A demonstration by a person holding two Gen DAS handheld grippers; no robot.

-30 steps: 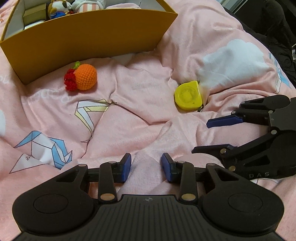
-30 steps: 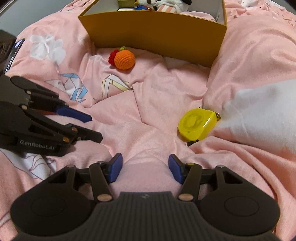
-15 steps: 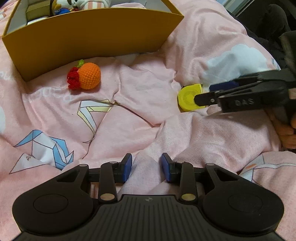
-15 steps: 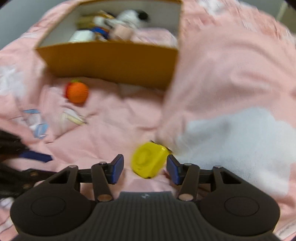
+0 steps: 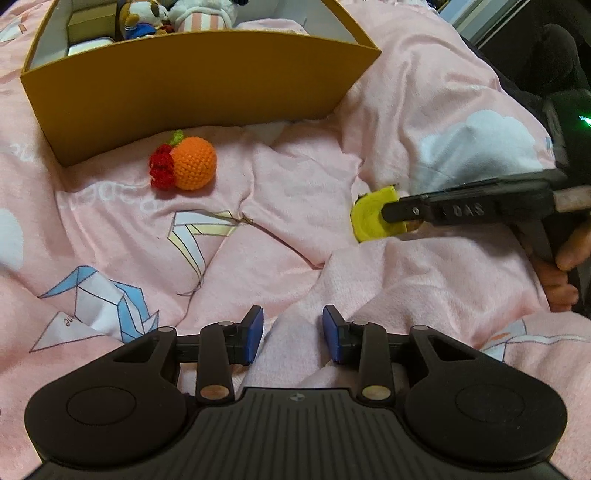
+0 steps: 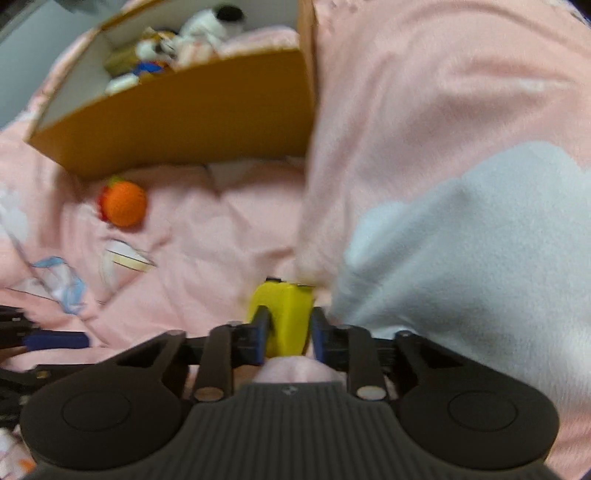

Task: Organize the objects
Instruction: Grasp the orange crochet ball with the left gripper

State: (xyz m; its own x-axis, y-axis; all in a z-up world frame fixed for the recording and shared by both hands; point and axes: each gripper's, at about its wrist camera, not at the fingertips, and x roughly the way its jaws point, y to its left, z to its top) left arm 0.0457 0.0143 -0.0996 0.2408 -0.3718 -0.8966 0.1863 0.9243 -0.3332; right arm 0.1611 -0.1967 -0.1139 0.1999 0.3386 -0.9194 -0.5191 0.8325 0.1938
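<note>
Right gripper (image 6: 289,334): jaws closing, yellow tape measure (image 6: 284,314) between the blue pads, both pads against its sides; item lies on the pink quilt (image 6: 229,236).
Left gripper (image 5: 293,334): jaws parted, nothing between them, only quilt fabric below the tips.
Crocheted orange (image 5: 184,168): on the quilt, well ahead and left of the left fingers.
Yellow box (image 5: 184,85): beyond the orange, holding plush toys (image 5: 173,14).

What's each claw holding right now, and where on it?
Right claw: closing on the yellow tape measure, pads on its flat sides. Left claw: nothing held.
</note>
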